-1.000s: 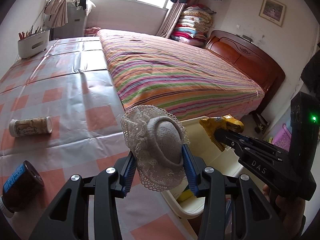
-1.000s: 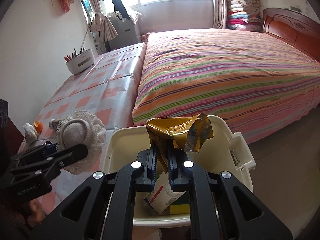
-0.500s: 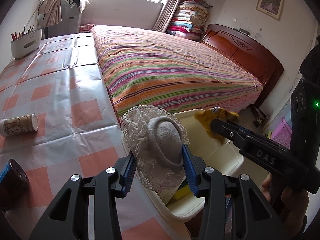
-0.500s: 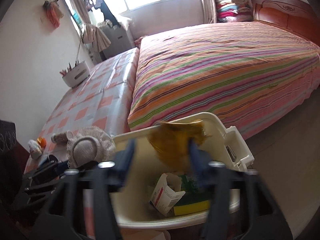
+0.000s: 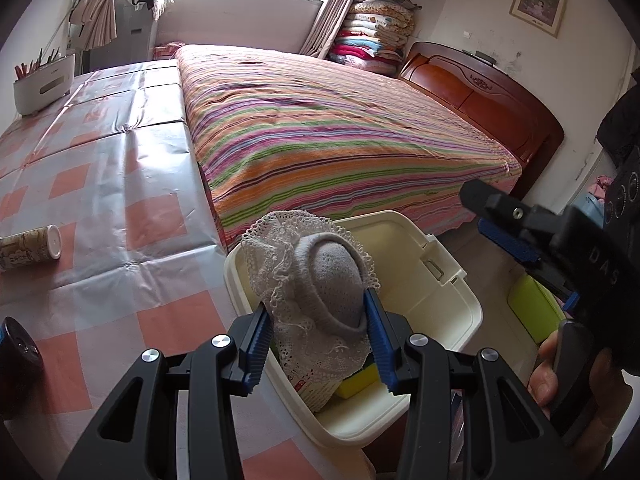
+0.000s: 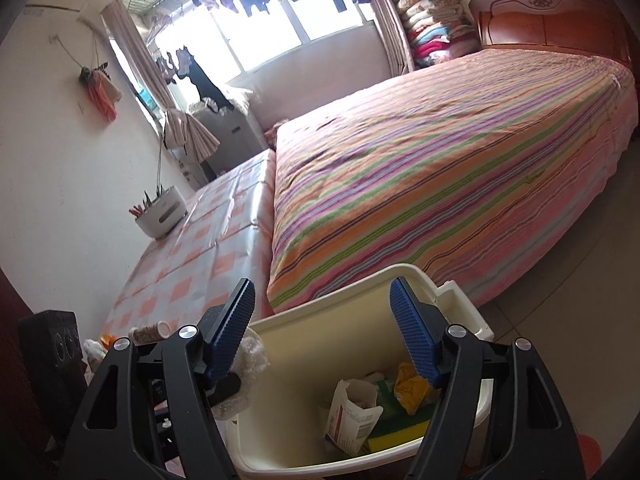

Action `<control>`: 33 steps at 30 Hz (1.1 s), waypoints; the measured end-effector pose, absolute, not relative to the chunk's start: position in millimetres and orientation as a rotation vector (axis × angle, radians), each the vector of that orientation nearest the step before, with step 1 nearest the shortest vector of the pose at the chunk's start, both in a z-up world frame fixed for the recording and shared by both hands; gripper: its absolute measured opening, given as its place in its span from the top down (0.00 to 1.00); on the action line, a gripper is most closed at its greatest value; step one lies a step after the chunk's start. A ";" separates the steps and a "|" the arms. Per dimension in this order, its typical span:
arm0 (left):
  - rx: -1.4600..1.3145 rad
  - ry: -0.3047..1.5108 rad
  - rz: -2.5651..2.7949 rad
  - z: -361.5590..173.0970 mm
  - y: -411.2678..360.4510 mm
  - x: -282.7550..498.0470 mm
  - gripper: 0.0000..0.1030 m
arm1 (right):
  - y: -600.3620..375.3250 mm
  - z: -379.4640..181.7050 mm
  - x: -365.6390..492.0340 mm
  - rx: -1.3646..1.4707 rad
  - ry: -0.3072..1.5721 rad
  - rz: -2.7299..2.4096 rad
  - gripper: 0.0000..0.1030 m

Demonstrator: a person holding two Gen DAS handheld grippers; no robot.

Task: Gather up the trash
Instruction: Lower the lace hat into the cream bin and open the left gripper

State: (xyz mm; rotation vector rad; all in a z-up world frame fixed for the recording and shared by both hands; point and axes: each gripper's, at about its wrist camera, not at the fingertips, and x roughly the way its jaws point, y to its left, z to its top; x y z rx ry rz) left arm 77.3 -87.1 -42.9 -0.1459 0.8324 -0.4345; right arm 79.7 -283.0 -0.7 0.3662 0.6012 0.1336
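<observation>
My left gripper (image 5: 318, 340) is shut on a small grey lace-brimmed hat (image 5: 320, 292) and holds it over the near-left part of the cream trash bin (image 5: 440, 280). My right gripper (image 6: 322, 332) is open and empty above the bin (image 6: 304, 404). The yellow wrapper (image 6: 410, 390) lies inside the bin beside an open white carton (image 6: 352, 416) and a green-yellow sponge (image 6: 396, 426). The right gripper also shows at the right of the left wrist view (image 5: 516, 236).
A checked tablecloth table (image 5: 100, 168) holds a lying paper-labelled tube (image 5: 30, 246), a dark jar (image 5: 16, 354) and a white utensil holder (image 5: 44, 84). A striped bed (image 5: 340, 136) lies beyond the bin. A green box (image 5: 532, 308) sits on the floor at right.
My right gripper has opened and let the yellow wrapper fall into the bin, then lifted. My left gripper has carried the hat rightward over the bin.
</observation>
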 end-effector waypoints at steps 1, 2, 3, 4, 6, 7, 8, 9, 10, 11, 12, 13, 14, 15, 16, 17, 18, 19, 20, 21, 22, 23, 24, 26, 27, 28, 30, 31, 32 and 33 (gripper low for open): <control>-0.145 0.833 -0.435 -43.3 -87.8 77.9 0.58 | -284.3 -0.3 79.2 0.370 0.592 0.128 0.33; -0.146 0.834 -0.435 -43.4 -89.0 78.2 0.58 | -285.3 0.1 78.8 0.375 0.586 0.123 0.33; -0.147 0.838 -0.439 -43.8 -90.4 79.2 0.58 | -285.8 0.1 78.5 0.379 0.580 0.118 0.33; -0.147 0.841 -0.444 -44.6 -91.4 80.1 0.58 | -286.0 -0.4 78.5 0.382 0.573 0.113 0.33; -0.139 0.845 -0.449 -45.1 -94.7 82.2 0.57 | -288.8 -2.0 76.4 0.388 0.561 0.100 0.33; -0.137 0.846 -0.451 -45.5 -95.9 82.4 0.56 | -289.9 -2.0 75.9 0.391 0.554 0.095 0.33; -0.133 0.846 -0.458 -45.8 -97.5 82.9 0.56 | -290.4 -1.6 75.3 0.394 0.548 0.093 0.33; -0.133 0.843 -0.458 -45.8 -98.2 83.6 0.56 | -289.9 -1.8 75.1 0.393 0.547 0.093 0.33; -0.134 0.839 -0.454 -45.7 -99.0 83.6 0.54 | -290.0 -2.1 75.2 0.392 0.546 0.090 0.33; -0.139 0.837 -0.448 -45.9 -99.2 84.0 0.50 | -288.3 -2.9 75.7 0.393 0.544 0.086 0.33; -0.142 0.834 -0.446 -45.4 -99.4 83.7 0.47 | -286.2 -3.4 76.1 0.393 0.544 0.090 0.32; -0.144 0.824 -0.440 -44.1 -99.7 83.1 0.37 | -282.4 -4.4 76.2 0.388 0.546 0.091 0.32; -0.147 0.804 -0.433 -42.0 -99.4 81.3 0.29 | -280.2 -5.0 76.8 0.383 0.545 0.087 0.32; -0.151 0.787 -0.429 -39.8 -99.3 78.9 0.26 | -279.1 -5.3 77.1 0.380 0.544 0.087 0.32; -0.156 0.767 -0.429 -37.1 -99.0 76.7 0.22 | -276.4 -5.8 76.7 0.377 0.543 0.092 0.32; -0.159 0.755 -0.434 -34.6 -98.8 75.0 0.18 | -275.4 -5.4 76.6 0.376 0.539 0.093 0.32; -0.159 0.754 -0.438 -32.9 -98.5 74.3 0.18 | -276.3 -3.3 75.2 0.378 0.530 0.093 0.31; -0.162 0.755 -0.441 -31.6 -97.1 74.4 0.18 | -275.9 -1.1 73.7 0.381 0.522 0.099 0.31; -0.171 0.757 -0.441 -30.3 -94.6 74.0 0.18 | -275.6 0.6 72.5 0.384 0.513 0.104 0.30; -0.180 0.755 -0.438 -29.1 -91.9 73.6 0.18 | -276.0 2.8 71.3 0.387 0.503 0.106 0.28; -0.195 0.746 -0.429 -27.1 -87.0 72.5 0.18 | -275.6 4.0 71.2 0.387 0.496 0.106 0.27; -0.205 0.737 -0.416 -25.6 -82.8 71.5 0.18 | -274.2 4.5 71.7 0.383 0.495 0.108 0.27; -0.217 0.723 -0.395 -23.0 -76.6 70.0 0.18 | -271.3 4.1 72.3 0.377 0.495 0.111 0.27; -0.235 0.696 -0.361 -18.3 -64.5 67.8 0.18 | -266.1 3.5 73.3 0.374 0.496 0.120 0.27; -0.244 0.688 -0.343 -16.4 -57.7 67.5 0.18 | -261.3 2.9 75.2 0.369 0.501 0.128 0.26; -0.258 0.679 -0.327 -14.8 -50.1 67.5 0.18 | -256.5 1.7 77.1 0.362 0.506 0.135 0.26; -0.268 0.675 -0.298 -13.1 -38.2 68.8 0.18 | -248.0 0.2 80.6 0.358 0.513 0.148 0.25; -0.275 0.670 -0.284 -12.6 -31.8 69.0 0.18 | -241.9 -0.2 82.2 0.355 0.517 0.160 0.25; -0.279 0.666 -0.273 -12.3 -26.3 69.2 0.18 | -236.6 -0.3 83.4 0.349 0.522 0.172 0.25; -0.280 0.663 -0.253 -11.5 -19.4 69.1 0.18 | -231.1 -0.4 84.4 0.340 0.524 0.179 0.25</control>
